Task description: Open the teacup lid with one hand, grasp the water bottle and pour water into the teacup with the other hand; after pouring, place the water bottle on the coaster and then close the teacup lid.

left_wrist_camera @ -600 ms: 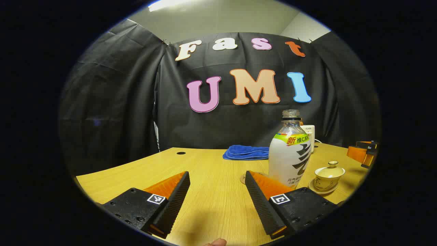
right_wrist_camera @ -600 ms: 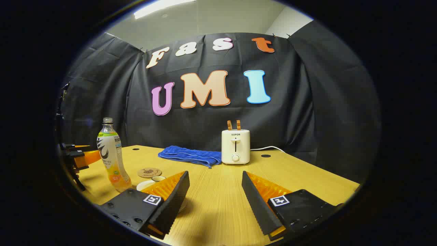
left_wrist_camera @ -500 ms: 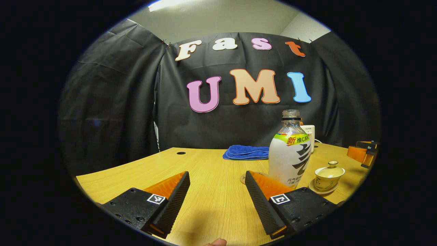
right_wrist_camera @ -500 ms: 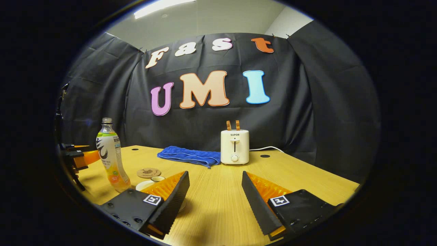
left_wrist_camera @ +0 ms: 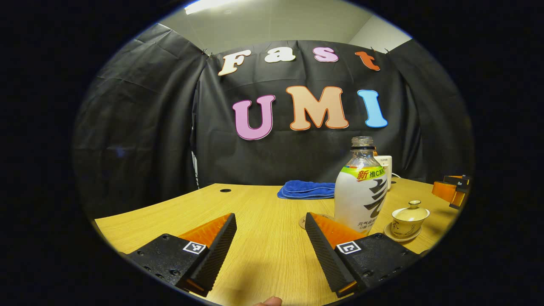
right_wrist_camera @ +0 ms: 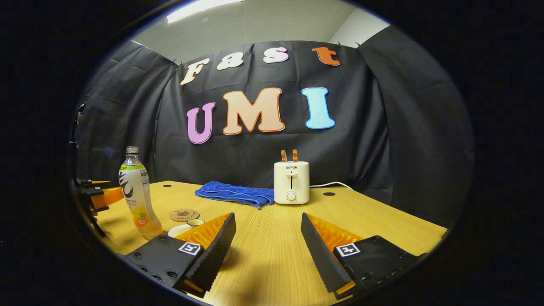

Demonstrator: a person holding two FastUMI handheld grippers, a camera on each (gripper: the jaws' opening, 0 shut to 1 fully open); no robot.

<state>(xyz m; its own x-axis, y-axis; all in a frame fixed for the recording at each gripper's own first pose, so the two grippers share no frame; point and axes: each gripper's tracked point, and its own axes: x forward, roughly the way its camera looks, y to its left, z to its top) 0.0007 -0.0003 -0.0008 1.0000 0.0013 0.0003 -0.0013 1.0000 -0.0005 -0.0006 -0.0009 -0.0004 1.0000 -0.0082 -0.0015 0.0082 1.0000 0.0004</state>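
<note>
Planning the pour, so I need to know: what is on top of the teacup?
A lid with a small knob sits on the teacup, which stands on a saucer. With the lid on, the inside of the cup is hidden.

Both views sit low over the yellow wooden table (left_wrist_camera: 255,204) – the left gripper view near the capless plastic water bottle (left_wrist_camera: 360,187), the right gripper view farther from it (right_wrist_camera: 137,193) – sharing it.

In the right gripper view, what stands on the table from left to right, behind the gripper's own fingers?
Left gripper → bottle → coaster → blue towel → toaster.
</note>
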